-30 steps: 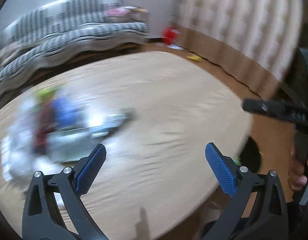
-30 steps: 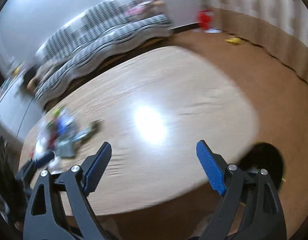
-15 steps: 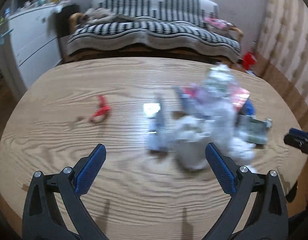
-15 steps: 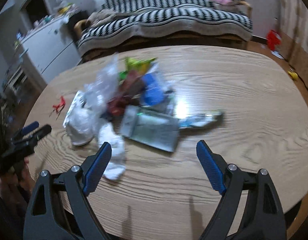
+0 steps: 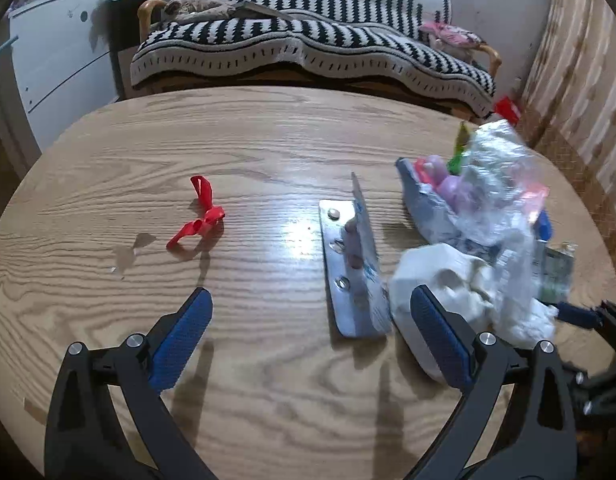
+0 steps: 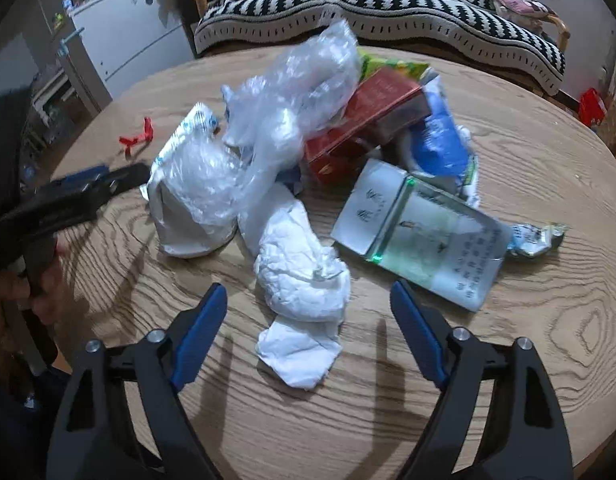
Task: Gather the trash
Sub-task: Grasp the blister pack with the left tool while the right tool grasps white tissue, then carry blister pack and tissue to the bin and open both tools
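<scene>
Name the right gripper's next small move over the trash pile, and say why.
Probably ease the right gripper down over the crumpled tissue. Its jaws are closing with nothing pressed between them yet, and the tissue is the nearest trash, lying just ahead between them on the table.

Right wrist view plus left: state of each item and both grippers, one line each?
crumpled white tissue: lying on the table, just ahead of the right gripper
clear plastic bag: crumpled, on top of the pile
red box: tilted in the pile
flattened carton: flat on table
red ribbon: lying apart from the pile
left gripper: open, empty
right gripper: closing, nothing gripped
</scene>
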